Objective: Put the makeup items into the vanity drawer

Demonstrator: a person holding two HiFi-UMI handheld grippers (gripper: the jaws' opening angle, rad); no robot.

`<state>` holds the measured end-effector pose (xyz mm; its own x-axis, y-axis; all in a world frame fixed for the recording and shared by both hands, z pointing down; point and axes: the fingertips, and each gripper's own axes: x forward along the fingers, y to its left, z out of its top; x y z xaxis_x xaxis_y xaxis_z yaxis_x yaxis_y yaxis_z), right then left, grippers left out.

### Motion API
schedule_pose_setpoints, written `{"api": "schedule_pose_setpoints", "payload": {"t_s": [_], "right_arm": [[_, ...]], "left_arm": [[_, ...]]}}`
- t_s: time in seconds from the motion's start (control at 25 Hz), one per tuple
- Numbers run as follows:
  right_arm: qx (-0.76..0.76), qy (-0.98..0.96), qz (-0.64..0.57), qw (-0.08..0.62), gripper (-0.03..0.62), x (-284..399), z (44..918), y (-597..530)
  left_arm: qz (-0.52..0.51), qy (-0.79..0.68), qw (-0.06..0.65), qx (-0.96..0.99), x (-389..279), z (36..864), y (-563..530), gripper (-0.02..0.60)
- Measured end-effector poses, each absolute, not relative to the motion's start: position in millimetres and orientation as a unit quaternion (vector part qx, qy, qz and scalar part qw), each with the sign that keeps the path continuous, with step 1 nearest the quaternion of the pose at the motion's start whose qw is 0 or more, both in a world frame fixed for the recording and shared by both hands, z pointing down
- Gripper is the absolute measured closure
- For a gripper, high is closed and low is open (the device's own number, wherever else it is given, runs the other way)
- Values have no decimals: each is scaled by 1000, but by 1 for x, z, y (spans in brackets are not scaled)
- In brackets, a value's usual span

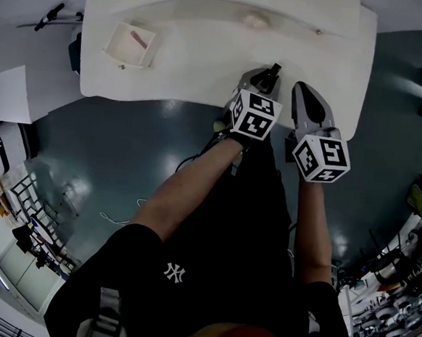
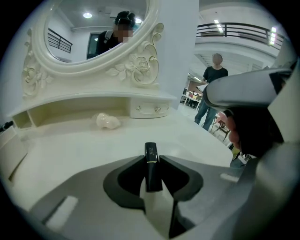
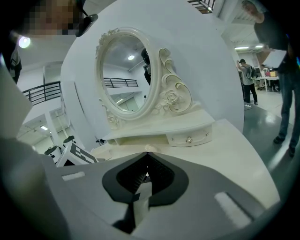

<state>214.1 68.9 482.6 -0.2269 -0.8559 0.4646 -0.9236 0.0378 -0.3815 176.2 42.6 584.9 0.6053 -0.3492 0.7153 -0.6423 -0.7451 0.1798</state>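
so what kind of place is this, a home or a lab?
Probably a lab or workshop hall, not a home. The white vanity with its oval mirror stands on a glossy open floor. Cluttered gear racks line the edges, and a mezzanine railing shows behind.

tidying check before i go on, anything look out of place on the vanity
The small drawer sits out of its slot, angled on the vanity top, a pink item inside. A crumpled whitish lump lies near the back. The left gripper holds a black tube.

Dark floor [image 1: 125, 146] — glossy, white vanity [image 1: 205, 62] w/ oval mirror [image 2: 93, 35]
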Motion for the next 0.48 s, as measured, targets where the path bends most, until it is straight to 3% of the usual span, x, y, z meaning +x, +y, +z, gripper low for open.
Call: {"api": "schedule_pose_setpoints", "payload": {"t_s": [0.48], "right_arm": [[570, -769, 283, 55, 572, 161, 450, 40]], "left_arm": [[290, -352, 217, 863, 122, 527, 14, 482]]}}
